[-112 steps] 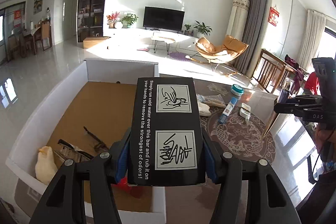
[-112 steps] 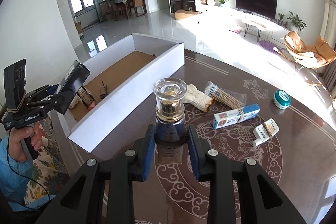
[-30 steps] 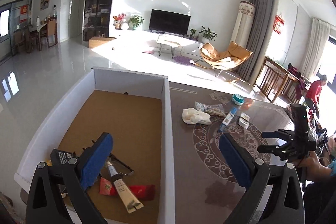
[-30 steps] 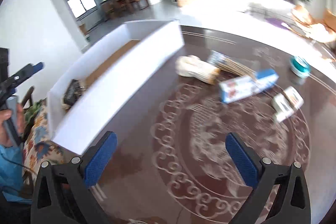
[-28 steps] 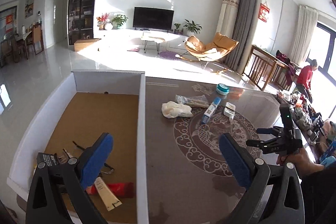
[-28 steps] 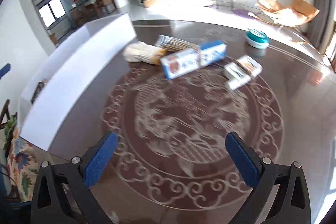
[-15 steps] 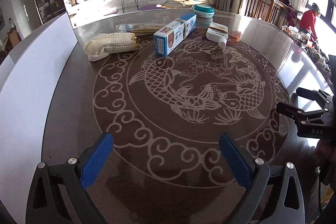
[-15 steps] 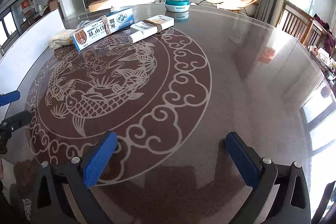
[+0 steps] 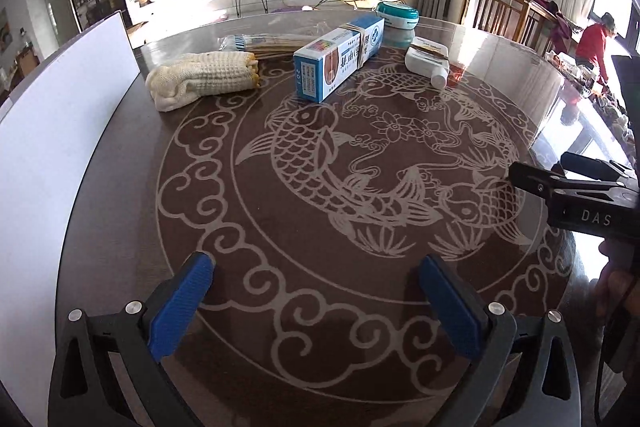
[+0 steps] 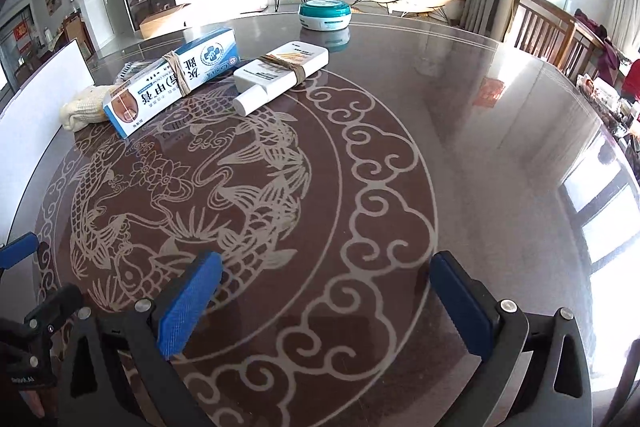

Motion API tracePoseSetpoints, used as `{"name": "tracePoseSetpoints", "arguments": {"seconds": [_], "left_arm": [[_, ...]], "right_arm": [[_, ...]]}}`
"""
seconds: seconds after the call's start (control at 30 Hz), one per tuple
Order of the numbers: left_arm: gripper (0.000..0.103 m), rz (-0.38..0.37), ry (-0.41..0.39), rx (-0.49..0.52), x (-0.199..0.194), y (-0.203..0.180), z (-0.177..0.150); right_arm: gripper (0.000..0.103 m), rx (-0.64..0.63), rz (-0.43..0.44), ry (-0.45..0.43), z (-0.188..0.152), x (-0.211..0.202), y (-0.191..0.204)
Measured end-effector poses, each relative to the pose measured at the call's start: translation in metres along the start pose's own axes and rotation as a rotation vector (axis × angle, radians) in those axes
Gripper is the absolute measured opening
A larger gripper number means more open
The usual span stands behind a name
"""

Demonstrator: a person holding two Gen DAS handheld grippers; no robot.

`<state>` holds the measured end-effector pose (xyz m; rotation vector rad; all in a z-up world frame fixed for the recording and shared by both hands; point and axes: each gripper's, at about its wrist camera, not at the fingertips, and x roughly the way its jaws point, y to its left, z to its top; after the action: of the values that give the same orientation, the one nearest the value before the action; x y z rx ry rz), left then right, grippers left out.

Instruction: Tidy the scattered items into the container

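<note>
Several loose items lie at the far side of the round table: cream knitted gloves [image 9: 202,79] [image 10: 82,107], a blue-and-white carton [image 9: 340,57] [image 10: 172,81], a packet of sticks [image 9: 264,45], a white bottle tied with a band [image 9: 428,61] [image 10: 280,69] and a teal round tin [image 9: 397,15] [image 10: 326,13]. The white container's wall [image 9: 60,131] [image 10: 36,99] runs along the left. My left gripper [image 9: 320,273] is open and holds nothing, well short of the items. My right gripper [image 10: 326,271] is open too, over bare table.
The dark table [image 10: 460,131] has a carp pattern and a glossy right half. Wooden chairs [image 9: 500,11] stand past its far right edge. A person in red [image 9: 596,43] is far right. The right gripper's body [image 9: 576,195] juts in from the right in the left wrist view.
Both grippers have let go of their earlier loads, the black carton and the glass bottle, and turned from the container toward the loose items. In the last half second both crept closer to them.
</note>
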<state>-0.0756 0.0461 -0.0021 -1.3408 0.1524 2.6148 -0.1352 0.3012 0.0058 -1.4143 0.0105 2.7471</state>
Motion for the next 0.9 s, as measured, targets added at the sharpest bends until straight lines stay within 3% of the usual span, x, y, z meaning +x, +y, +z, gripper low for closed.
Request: {"name": "tracePoseSetpoints", "arguments": {"seconds": [0.9], "left_arm": [[0.103, 0.0, 0.0, 0.0, 0.0003, -0.0002, 0.0]], "right_arm": [[0.103, 0.012, -0.007, 0.001, 0.0021, 0.003, 0.0053]]}}
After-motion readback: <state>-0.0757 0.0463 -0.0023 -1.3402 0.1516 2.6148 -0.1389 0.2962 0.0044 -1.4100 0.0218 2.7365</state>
